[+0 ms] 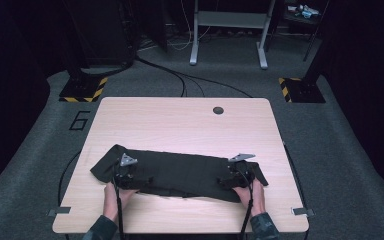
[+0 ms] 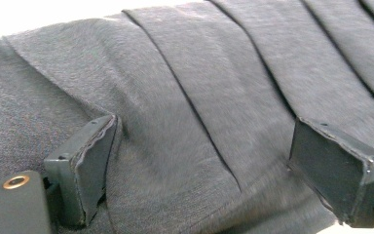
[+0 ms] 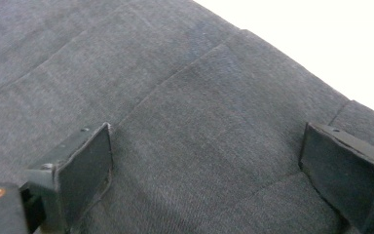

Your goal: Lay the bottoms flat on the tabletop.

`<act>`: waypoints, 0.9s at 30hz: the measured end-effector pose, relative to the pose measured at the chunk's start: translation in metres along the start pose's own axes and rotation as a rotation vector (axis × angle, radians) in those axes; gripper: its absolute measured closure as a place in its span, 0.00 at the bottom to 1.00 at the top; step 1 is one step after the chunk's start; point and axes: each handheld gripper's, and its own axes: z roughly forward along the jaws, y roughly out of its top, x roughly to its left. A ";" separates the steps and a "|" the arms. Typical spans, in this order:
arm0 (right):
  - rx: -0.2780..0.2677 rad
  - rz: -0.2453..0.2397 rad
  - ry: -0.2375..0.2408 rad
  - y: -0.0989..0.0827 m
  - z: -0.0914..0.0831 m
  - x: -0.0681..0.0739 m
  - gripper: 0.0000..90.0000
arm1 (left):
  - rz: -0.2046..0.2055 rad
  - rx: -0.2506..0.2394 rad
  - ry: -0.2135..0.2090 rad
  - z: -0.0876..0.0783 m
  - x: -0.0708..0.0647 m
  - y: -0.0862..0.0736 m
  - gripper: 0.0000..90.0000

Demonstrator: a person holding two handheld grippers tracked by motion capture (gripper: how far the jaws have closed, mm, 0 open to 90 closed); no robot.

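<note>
While the tabletop [image 1: 180, 120] carries nothing else, a dark grey cloth [image 1: 180, 172] lies spread across its near half, a long strip running left to right with its left end bunched and folded over. It looks laid flat so both near corners can be reached at once, probably for folding. The left gripper [image 1: 130, 177] rests on the cloth near its left end, and the right gripper [image 1: 235, 179] near its right end, each hand behind it at the near edge. In the left gripper view the fingers [image 2: 85, 170] stand wide apart, pressed down on pleated cloth; in the right gripper view the fingers [image 3: 83, 165] are likewise spread, clamping nothing. No containers sit on the tabletop.
</note>
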 end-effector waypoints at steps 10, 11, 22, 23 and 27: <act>-0.056 0.061 0.001 -0.027 -0.031 -0.030 0.09 | 0.020 -0.091 -0.086 -0.033 -0.019 -0.001 0.15; -0.069 0.061 0.001 -0.028 -0.034 -0.030 0.09 | 0.014 -0.109 -0.068 -0.041 -0.015 -0.002 0.15; -0.147 0.093 0.001 -0.053 -0.077 -0.013 0.09 | -0.052 -0.099 0.029 -0.061 0.032 -0.019 0.16; -0.151 0.097 0.004 -0.056 -0.078 -0.010 0.09 | -0.047 -0.089 0.012 -0.058 0.032 -0.022 0.16; -0.130 0.101 0.008 -0.067 -0.075 -0.002 0.11 | -0.024 -0.081 0.000 -0.049 0.026 -0.024 0.21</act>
